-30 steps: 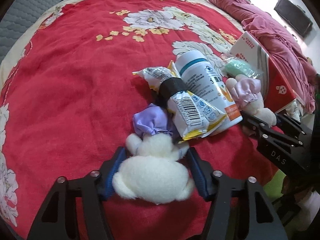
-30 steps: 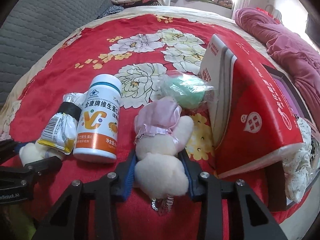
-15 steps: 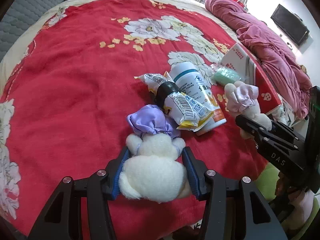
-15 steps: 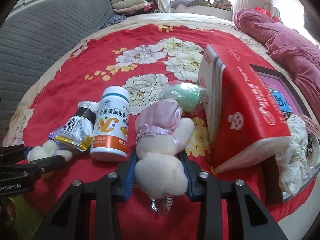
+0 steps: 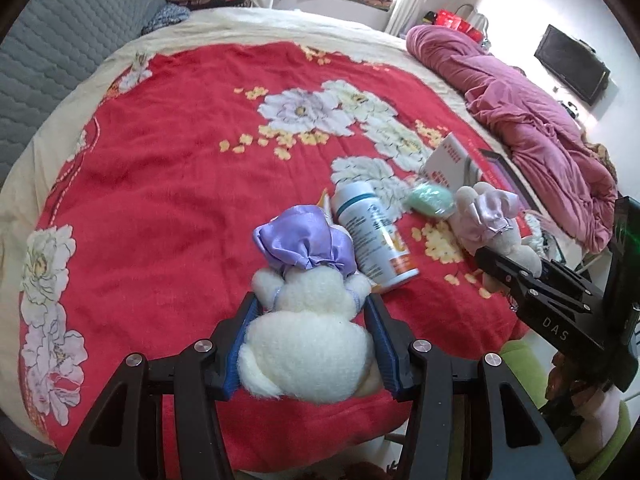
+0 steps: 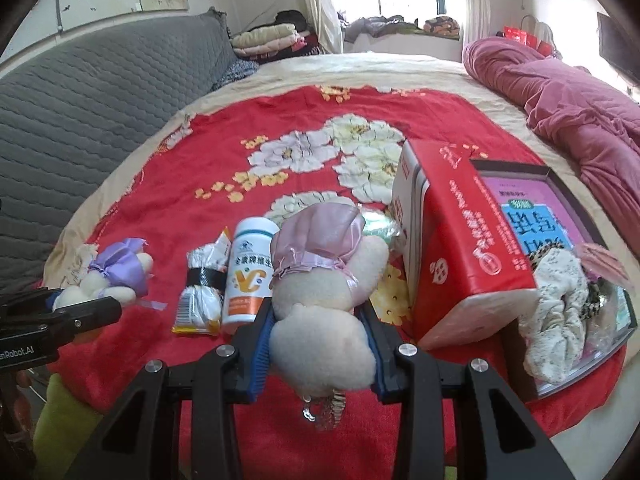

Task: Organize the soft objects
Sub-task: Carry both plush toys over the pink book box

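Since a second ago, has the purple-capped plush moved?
Yes. The purple-capped plush, held in the left gripper, has lifted off the blanket and now overlaps the snack packet beside the white bottle.

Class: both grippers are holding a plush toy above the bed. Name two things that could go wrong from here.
1. The left gripper pinches only the soft rear of the white plush; it may squeeze out and drop.
2. The pink plush hangs close to the bottle and red box; a swing could knock the bottle over.
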